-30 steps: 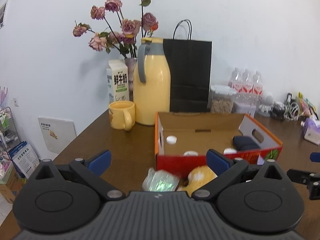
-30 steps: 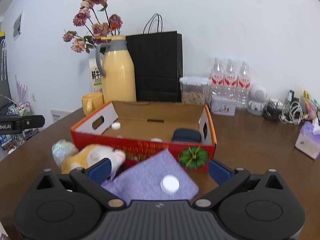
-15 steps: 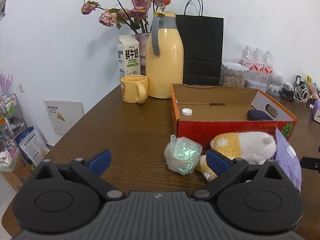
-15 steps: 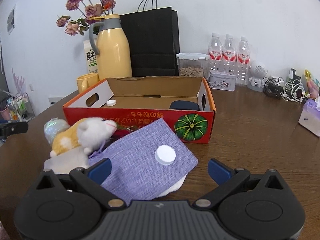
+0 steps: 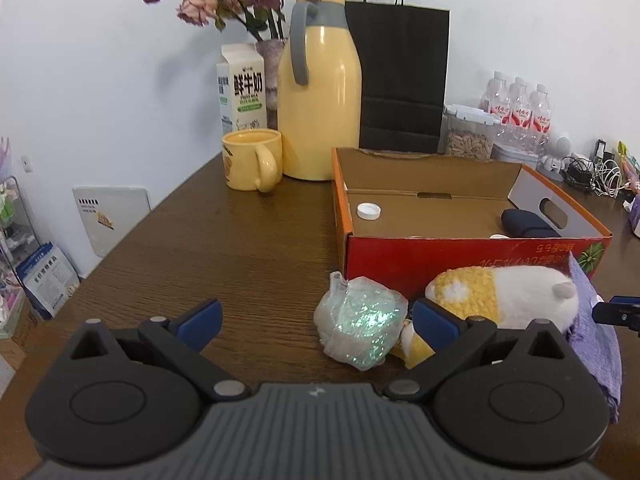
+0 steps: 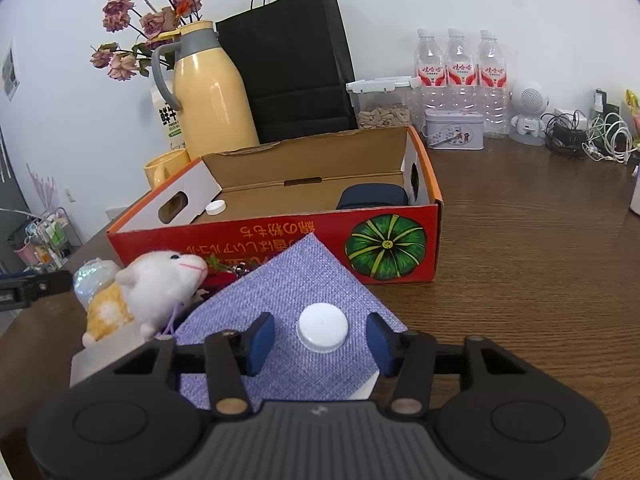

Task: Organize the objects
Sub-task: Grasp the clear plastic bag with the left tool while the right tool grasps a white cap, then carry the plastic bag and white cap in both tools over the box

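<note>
Purple woven cloth [image 6: 288,300] lies on the brown bench [image 6: 520,260] just in front of the red cardboard box [image 6: 280,236], with a white bottle cap [image 6: 323,327] resting on it. The right claw [image 6: 320,342] has just been closing: its blue pads now stand either side of the cap, a gap showing on both sides (not yet pinching it). The left claw [image 5: 316,322] is spread wide, with nothing between its pads; a glittery plastic wad [image 5: 360,330] and a yellow-and-white plush toy [image 5: 504,296] lie just beyond it, against the box front. Inside the box sit another white cap [image 5: 369,211] and a dark blue pouch [image 5: 524,222]. A yellow thermos [image 5: 318,92] and mug [image 5: 250,164] stand behind.
</note>
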Motion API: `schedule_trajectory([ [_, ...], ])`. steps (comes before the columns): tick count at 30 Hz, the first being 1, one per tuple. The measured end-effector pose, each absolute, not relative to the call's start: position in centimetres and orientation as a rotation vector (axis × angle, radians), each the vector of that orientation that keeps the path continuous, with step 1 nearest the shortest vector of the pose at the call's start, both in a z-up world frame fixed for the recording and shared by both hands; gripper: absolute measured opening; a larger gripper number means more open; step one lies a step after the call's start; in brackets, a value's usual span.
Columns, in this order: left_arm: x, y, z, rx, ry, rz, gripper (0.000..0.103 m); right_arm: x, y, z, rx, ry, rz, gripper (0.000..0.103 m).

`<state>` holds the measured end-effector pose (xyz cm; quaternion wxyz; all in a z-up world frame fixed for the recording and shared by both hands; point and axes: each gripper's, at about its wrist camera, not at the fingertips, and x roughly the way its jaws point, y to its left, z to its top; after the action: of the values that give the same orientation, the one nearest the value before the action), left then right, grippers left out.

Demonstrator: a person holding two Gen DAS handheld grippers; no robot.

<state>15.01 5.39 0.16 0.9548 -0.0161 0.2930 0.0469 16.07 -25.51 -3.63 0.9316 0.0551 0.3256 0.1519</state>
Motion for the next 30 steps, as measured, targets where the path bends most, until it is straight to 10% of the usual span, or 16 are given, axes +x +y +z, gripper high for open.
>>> schedule_trajectory([
  [7, 17.4, 6.1, -1.2, -0.094, 0.644, 0.060, 0.093, 16.6, -25.5, -3.9, 0.131, 0.678, 0.340, 0.027],
  [11, 18.0, 6.4, -1.8, -0.136, 0.681, 0.010, 0.043, 16.6, -25.6, -3.8, 0.133, 0.674, 0.342, 0.027],
  [14, 17.7, 6.4, -1.7, -0.137, 0.664, -0.003, 0.028, 16.6, -25.5, -3.7, 0.130, 0.669, 0.341, 0.027],
  [30, 15.8, 6.0, 3.8, -0.092, 0.467, -0.010, 0.020, 16.5, -24.8, 0.3, 0.065, 0.543, 0.368, 0.027],
])
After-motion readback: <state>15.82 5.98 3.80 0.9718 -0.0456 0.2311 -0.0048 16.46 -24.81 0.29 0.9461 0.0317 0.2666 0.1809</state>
